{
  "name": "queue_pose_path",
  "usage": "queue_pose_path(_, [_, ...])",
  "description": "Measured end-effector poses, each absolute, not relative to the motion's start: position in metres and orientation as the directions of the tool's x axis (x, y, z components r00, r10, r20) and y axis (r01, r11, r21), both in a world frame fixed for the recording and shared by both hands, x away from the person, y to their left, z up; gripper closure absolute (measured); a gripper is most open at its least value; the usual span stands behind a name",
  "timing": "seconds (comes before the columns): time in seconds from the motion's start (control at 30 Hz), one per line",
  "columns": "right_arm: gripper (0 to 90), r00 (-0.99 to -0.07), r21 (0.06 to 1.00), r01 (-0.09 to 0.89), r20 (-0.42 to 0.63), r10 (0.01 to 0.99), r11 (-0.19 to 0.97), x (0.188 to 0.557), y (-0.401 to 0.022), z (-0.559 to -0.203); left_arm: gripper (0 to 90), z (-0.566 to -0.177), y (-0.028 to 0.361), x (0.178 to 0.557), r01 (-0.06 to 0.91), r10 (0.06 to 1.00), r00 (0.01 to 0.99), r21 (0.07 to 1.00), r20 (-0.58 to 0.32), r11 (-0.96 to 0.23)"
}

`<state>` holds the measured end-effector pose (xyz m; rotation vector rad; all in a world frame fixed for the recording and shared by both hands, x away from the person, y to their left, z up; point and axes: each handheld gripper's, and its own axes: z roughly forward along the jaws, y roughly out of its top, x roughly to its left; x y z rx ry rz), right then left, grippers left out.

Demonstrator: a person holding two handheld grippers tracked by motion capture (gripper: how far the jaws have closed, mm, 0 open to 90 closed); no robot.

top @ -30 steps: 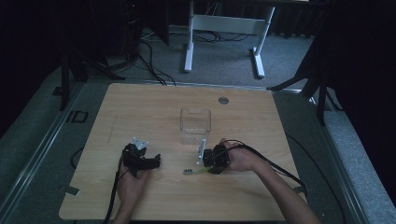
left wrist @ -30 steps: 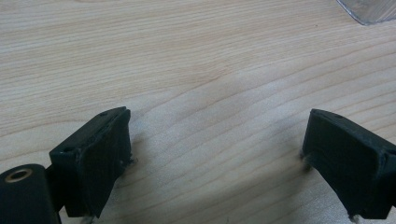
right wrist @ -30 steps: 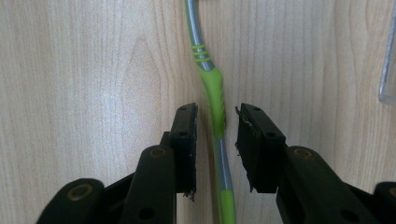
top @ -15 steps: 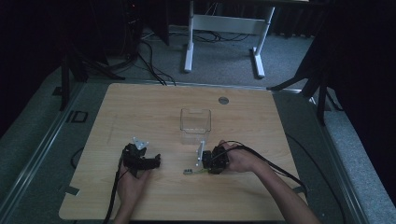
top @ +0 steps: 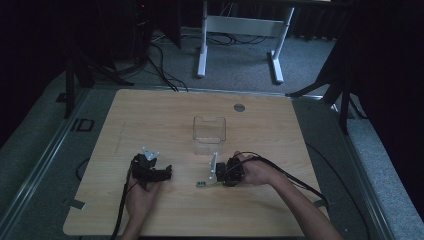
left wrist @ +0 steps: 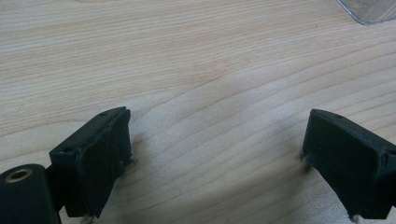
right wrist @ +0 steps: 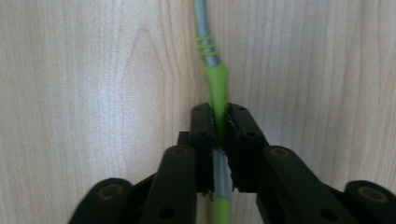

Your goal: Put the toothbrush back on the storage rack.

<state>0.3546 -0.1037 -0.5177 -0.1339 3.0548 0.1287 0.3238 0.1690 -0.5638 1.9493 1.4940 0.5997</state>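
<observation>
A slim stick (right wrist: 216, 79) with a green grip and a grey shaft lies on the wooden table (top: 150, 120). My right gripper (right wrist: 219, 114) is shut on its green part; the jaws have just been closing, with the stick between them. In the high view the right gripper (top: 220, 180) points left, and the stick's free end (top: 203, 184) pokes out beyond it. My left gripper (left wrist: 217, 154) rests low over bare wood, open, nothing between its jaws. In the high view the left gripper (top: 165, 173) sits at the table's front left.
A clear plastic container (top: 210, 132) stands upright mid-table, just beyond the right gripper; its corner (left wrist: 369, 11) shows in the left gripper view. A small round disc (top: 239, 107) lies near the far edge. Cables trail from both grippers toward the front edge.
Both hands stay where they were. The right gripper's jaws have drawn together onto the stick, which has barely shifted.
</observation>
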Motion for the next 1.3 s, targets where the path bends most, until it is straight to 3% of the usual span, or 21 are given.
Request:
queue_pose_path(0.6, [83.1,-0.995,0.134,-0.081,-0.071,-0.072,0.988,0.354,-0.107,-0.509,8.2,-0.564,0.169,0.324,0.692,0.965,0.262,0.699,-0.008,-0.182])
queue_pose_path(1.3, [83.1,-0.995,0.257,-0.001,-0.096,0.024,0.967,0.362,-0.115,-0.486,8.2,-0.564,0.169,0.324,0.692,0.965,0.263,0.698,-0.007,-0.183])
